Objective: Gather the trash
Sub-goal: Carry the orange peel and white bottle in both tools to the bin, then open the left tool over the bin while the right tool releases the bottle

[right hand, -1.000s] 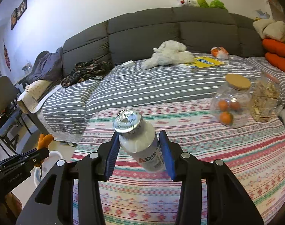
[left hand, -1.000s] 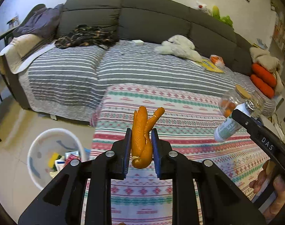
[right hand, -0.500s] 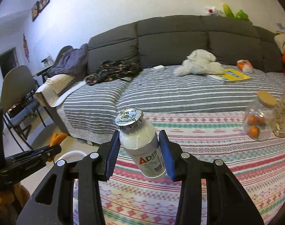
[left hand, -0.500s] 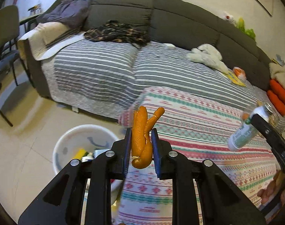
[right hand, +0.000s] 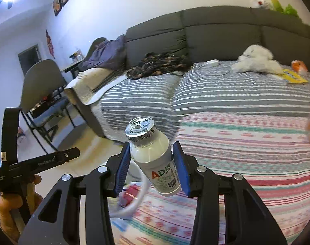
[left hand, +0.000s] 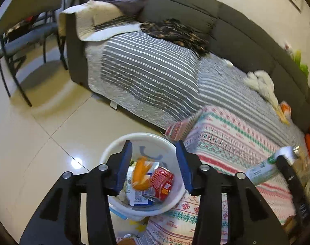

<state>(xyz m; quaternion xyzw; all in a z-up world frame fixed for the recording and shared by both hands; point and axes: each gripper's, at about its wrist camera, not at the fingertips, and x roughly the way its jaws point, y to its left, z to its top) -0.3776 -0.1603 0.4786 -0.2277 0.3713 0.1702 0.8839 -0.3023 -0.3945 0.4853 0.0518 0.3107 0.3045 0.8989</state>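
My left gripper (left hand: 153, 161) is open and empty above the white trash bin (left hand: 116, 149) on the floor. The orange peel (left hand: 141, 175) lies in the bin on top of a red can (left hand: 161, 181) and wrappers. My right gripper (right hand: 152, 163) is shut on a white AD drink bottle (right hand: 155, 159) with a foil cap, held upright and a little tilted over the table's left edge. The bottle also shows at the right of the left wrist view (left hand: 267, 167). The bin's rim (right hand: 134, 202) shows blurred below the bottle.
The low table with a patterned pink and green cloth (left hand: 226, 134) stands right of the bin. A grey sofa with a striped cover (left hand: 150, 69) lies behind. A chair (left hand: 26, 30) stands at the far left. The tiled floor (left hand: 32, 143) spreads left of the bin.
My left gripper has swung left and down over the bin, opened, and let go of the orange peel, which now lies in the bin. My right gripper has moved left with the bottle.
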